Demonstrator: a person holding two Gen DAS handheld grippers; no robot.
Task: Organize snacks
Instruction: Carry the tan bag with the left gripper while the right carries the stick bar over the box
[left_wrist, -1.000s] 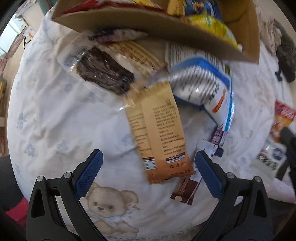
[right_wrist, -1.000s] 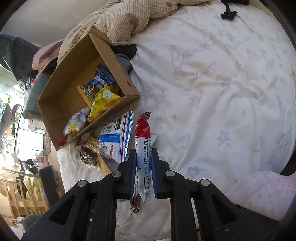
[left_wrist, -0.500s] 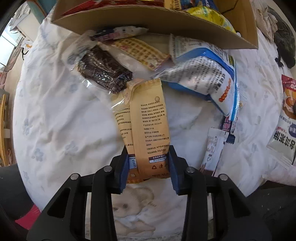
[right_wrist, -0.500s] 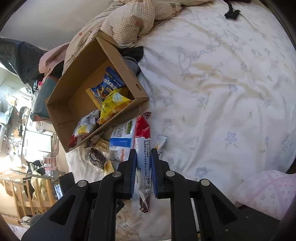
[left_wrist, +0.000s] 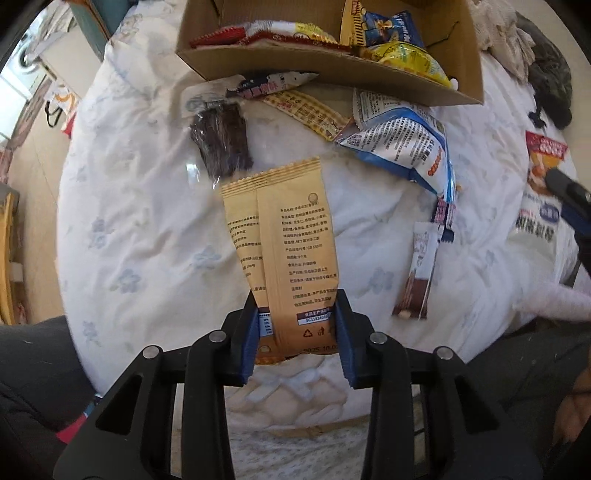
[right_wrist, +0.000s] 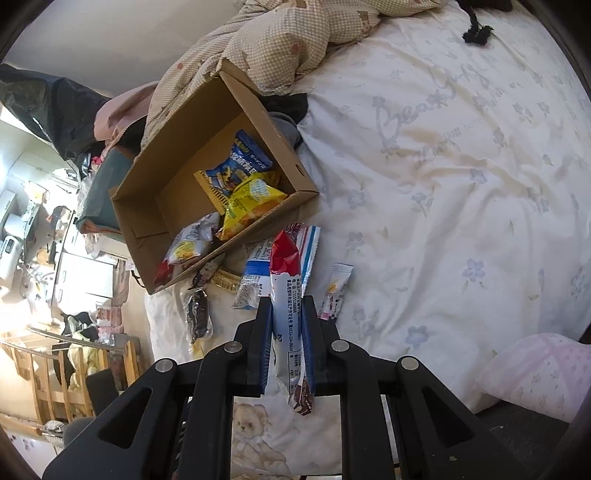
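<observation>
My left gripper (left_wrist: 297, 332) is shut on the lower end of a tan snack packet (left_wrist: 284, 236), held just above the white bedsheet. My right gripper (right_wrist: 287, 343) is shut on a red and white snack packet (right_wrist: 285, 295), which also shows at the right edge of the left wrist view (left_wrist: 539, 192). A cardboard box (left_wrist: 332, 70) (right_wrist: 258, 107) with several snack bags inside lies beyond both grippers. Loose on the sheet before it are a dark snack in clear wrap (left_wrist: 221, 140), a blue and white bag (left_wrist: 402, 147), a yellow patterned packet (left_wrist: 306, 110) and a thin brown and white stick packet (left_wrist: 417, 273).
A checked quilt (right_wrist: 280, 40) is bunched behind the box. A pink pillow (right_wrist: 543, 373) lies at the lower right. Past the left edge of the bed are furniture and wooden chairs (right_wrist: 55, 369). A wide stretch of flowered sheet (right_wrist: 461, 177) lies to the right of the box.
My left gripper closed on the tan packet and lifted it off the sheet, with the view pulling back from the bed. The right gripper kept its hold and barely moved.
</observation>
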